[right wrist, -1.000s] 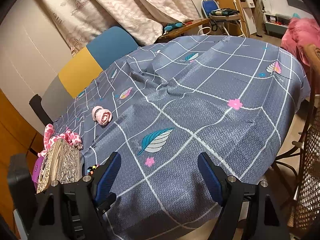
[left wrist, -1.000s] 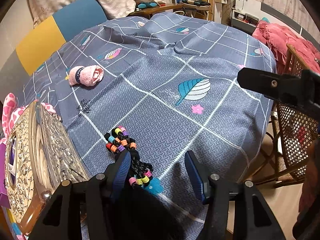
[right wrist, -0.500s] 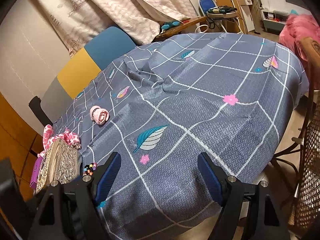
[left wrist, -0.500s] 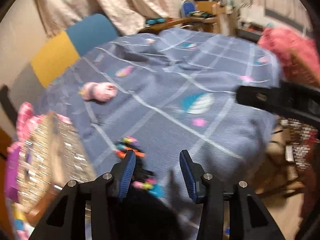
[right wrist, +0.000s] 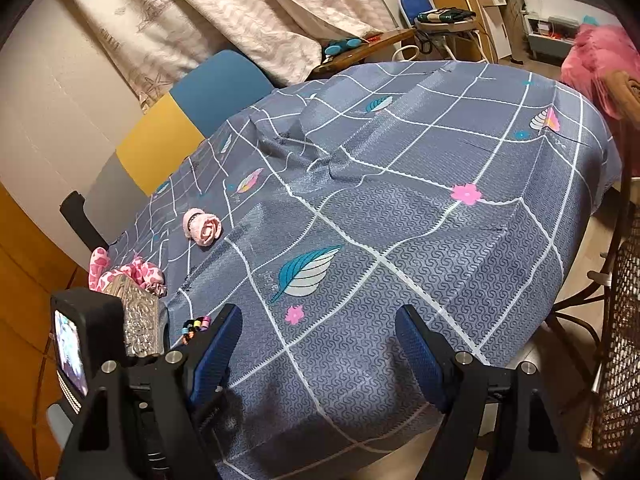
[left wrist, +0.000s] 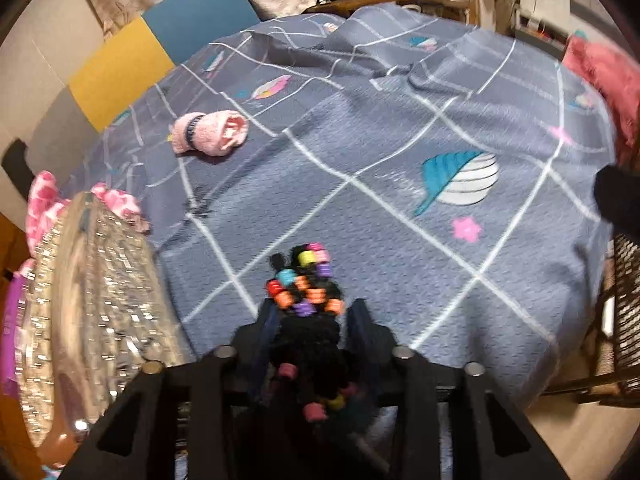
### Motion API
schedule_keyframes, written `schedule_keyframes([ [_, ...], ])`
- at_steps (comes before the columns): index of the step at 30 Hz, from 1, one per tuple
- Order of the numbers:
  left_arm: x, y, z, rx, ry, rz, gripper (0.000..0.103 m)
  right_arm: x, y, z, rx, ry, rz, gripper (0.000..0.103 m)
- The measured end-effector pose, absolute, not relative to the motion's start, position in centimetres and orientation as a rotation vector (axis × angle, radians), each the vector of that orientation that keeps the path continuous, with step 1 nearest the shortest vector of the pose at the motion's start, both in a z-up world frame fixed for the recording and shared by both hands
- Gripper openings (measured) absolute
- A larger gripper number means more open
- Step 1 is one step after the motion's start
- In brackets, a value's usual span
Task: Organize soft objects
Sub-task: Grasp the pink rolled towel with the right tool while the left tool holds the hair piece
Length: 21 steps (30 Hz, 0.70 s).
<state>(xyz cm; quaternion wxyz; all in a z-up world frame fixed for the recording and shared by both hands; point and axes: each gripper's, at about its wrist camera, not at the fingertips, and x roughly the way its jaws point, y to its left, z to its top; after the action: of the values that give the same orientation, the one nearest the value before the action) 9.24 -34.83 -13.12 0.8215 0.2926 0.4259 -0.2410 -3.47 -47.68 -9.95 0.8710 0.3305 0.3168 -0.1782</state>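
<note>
A: What is taking up most of the frame?

B: A grey-blue tablecloth (right wrist: 400, 240) with white grid lines and leaf prints is covering the round table. At its left edge a silver embossed box (left wrist: 96, 300) is standing, with a pink patterned cloth (right wrist: 132, 272) lying just behind it.

A: And the soft things?

B: A rolled pink sock (left wrist: 208, 134) is lying by itself on the cloth, well apart from both tools. The black beaded hair tie (left wrist: 306, 284) is sitting near the table's front edge, beside the box.

A: How are the tongs sitting?

B: The left gripper (left wrist: 314, 320) is pointing forward and low over the cloth, its blue pads clenched around the hair tie, whose coloured beads are poking out past the tips. The right gripper (right wrist: 318, 354) is hovering at the near edge of the table, angled down toward the cloth, its jaws spread wide and gripping nothing.
</note>
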Motion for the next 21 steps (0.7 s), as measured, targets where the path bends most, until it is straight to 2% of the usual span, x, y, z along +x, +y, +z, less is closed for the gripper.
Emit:
schedule_keyframes([
  [12, 8.8, -30.4, -11.1, 0.214, 0.943, -0.765, 0.028, -1.6, -47.6, -10.1, 0.636, 0.686, -0.363, 0.080],
  [21, 8.4, -29.4, -11.7, 0.257, 0.907, -0.775, 0.028, 7.4, -46.6, -9.0, 0.449, 0.729, -0.234, 0.080],
])
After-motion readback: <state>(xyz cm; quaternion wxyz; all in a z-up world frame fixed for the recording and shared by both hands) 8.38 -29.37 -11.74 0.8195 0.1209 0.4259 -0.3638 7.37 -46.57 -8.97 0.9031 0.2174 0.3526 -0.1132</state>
